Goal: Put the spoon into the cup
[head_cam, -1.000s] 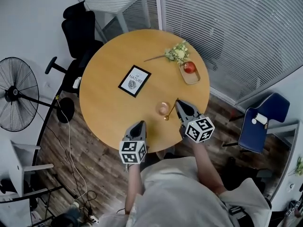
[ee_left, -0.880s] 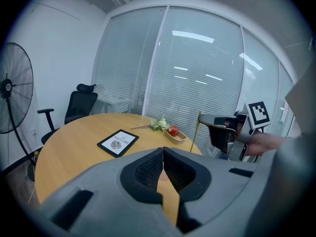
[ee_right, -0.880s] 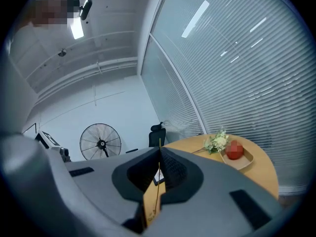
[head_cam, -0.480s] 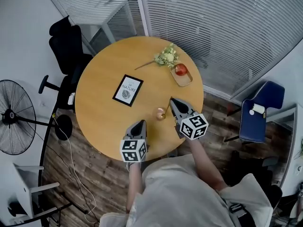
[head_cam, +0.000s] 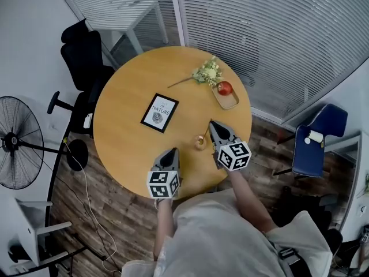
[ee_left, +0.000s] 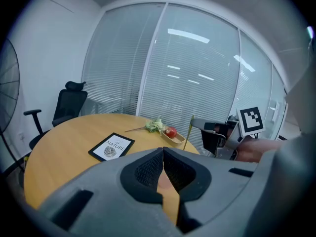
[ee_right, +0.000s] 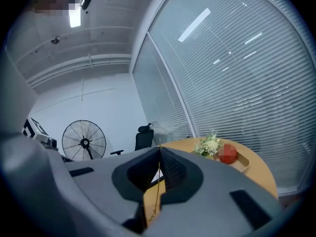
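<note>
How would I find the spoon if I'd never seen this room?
Find the round wooden table, then its near edge, where the right hand-held gripper reaches in beside a small cup. The spoon is pinched between that gripper's jaws, pointing down toward the cup. It is the only thin golden stick there, far skinnier than anything nearby.
</note>
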